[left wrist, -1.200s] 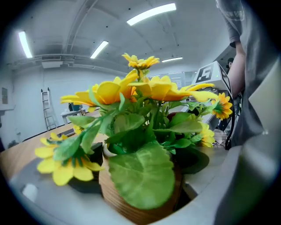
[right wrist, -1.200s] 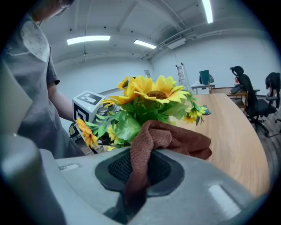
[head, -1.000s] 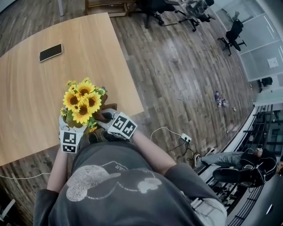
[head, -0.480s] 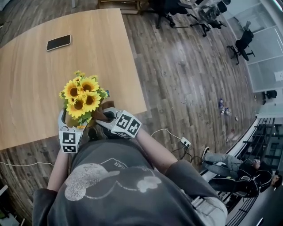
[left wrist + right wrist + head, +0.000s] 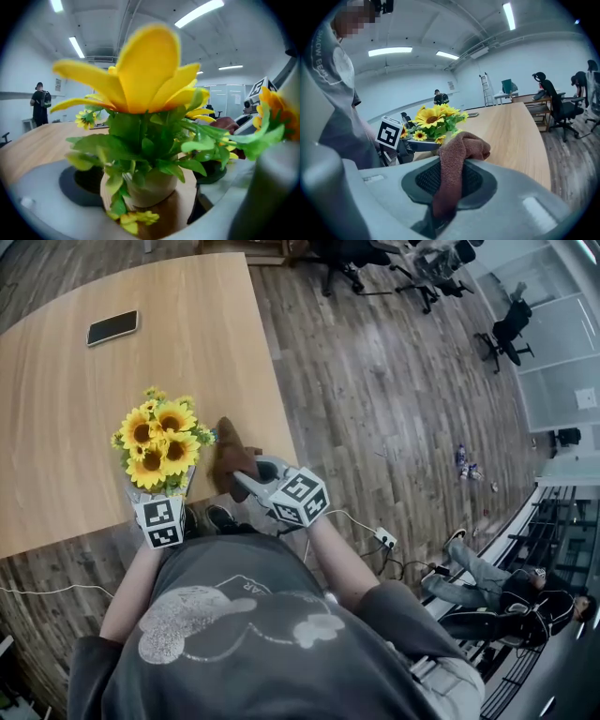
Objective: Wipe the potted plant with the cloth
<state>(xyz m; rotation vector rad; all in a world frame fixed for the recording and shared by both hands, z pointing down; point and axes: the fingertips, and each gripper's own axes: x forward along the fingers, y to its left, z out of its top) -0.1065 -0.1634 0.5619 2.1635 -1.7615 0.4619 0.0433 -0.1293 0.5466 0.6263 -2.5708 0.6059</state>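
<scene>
Left gripper (image 5: 156, 491), its jaws just opened wider, straddles the potted plant (image 5: 155, 439) at the tabletop's (image 5: 56, 427) near edge without pressing the pot, while the right gripper (image 5: 251, 474) pinches the brown cloth (image 5: 230, 452) just beside the flowers.

Ceiling strip lamps (image 5: 390, 51) give bright, even, cool light, and shadows are soft and faint. The wooden floor (image 5: 375, 352) carries a pale sheen. The worktop (image 5: 75, 409) shows no glare. All three views bow straight lines toward their edges, and both gripper views darken at the corners. In the left gripper view, the nearest petals of the potted plant (image 5: 140, 75) and the frame's right side are out of focus.
</scene>
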